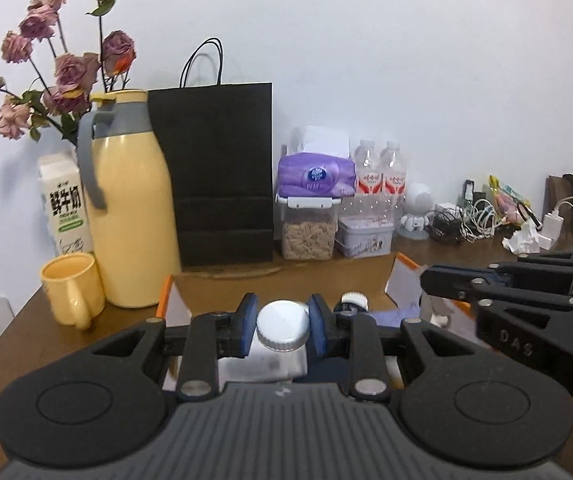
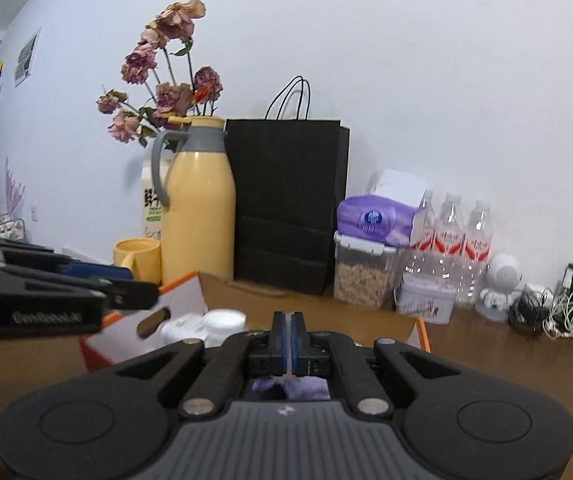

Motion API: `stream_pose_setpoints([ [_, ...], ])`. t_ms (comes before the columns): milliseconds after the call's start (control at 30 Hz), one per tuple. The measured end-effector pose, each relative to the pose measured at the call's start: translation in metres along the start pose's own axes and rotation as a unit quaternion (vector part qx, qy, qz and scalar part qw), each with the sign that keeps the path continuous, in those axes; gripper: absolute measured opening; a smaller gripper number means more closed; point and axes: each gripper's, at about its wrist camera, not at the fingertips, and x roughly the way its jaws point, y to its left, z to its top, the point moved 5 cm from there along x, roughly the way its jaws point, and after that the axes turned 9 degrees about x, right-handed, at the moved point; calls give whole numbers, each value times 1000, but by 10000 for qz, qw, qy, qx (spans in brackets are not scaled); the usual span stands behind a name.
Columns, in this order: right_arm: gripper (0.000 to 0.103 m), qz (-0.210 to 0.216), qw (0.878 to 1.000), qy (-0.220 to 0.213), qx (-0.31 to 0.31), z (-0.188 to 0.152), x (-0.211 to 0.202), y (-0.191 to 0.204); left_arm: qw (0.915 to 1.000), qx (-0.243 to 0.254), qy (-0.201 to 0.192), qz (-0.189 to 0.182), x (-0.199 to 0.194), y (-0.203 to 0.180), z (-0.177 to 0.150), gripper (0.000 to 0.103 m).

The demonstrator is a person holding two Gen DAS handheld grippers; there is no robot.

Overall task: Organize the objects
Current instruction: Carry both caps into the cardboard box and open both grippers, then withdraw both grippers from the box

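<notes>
Above cardboard box [image 1: 286, 280]: left gripper [image 1: 282, 324] fingers pinching white bottle [image 1: 280, 340]; right gripper [image 2: 287, 334] fingers pressed together.

Mug [image 1: 71, 288] left of jug [image 1: 128, 204]; carton [image 1: 62, 200] behind mug; bag [image 1: 214, 176] right of jug; tissue pack [image 1: 316, 176] on container [image 1: 308, 230]; bottles [image 1: 382, 172] right; box [image 1: 286, 284] in front, on surface [image 1: 466, 250].

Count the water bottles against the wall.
3 water bottles stand in a row right of the purple tissue pack, behind the tin. The left wrist view shows only two, so more could be hidden.
</notes>
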Motion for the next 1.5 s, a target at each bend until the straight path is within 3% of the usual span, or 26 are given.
stream_pose_setpoints([
  [167,1,-82,9997,-26,241,7,26,-7,9995,-237,106,150,32,4,3,29],
  [333,1,-166,9988,234,394,-11,50,-17,9982,-241,493,234,56,10,-16,29],
  [700,2,-221,9976,445,472,-27,57,-24,9975,-127,568,403,55,11,-27,29],
  [767,3,-243,9976,457,464,-27,56,-24,9972,-120,532,507,51,15,-27,31],
  [867,10,-288,9974,443,491,-28,53,-26,9970,-155,454,608,45,21,-27,51],
  [900,13,-313,9972,442,507,-28,53,-27,9969,-155,421,646,44,22,-26,63],
  [933,25,-311,9971,445,539,-28,52,-28,9968,-152,383,688,42,23,-25,74],
  [967,34,-330,9969,441,567,-29,52,-29,9967,-150,338,726,40,23,-25,79],
  [1033,69,-393,9966,420,590,-29,51,-31,9967,-152,272,747,38,25,-24,89],
  [1067,74,-418,9966,391,596,-29,50,-32,9967,-158,262,748,37,25,-24,93],
  [1100,86,-447,9965,362,610,-29,49,-32,9966,-178,242,767,37,26,-24,103],
  [1133,96,-482,9963,340,628,-29,49,-33,9963,-205,205,805,36,26,-24,103],
  [1200,102,-532,9960,309,649,-28,48,-35,9963,-220,195,812,34,27,-24,103],
  [1500,103,-641,9952,324,665,-31,46,-37,9969,-247,160,735,31,25,-26,103],
])
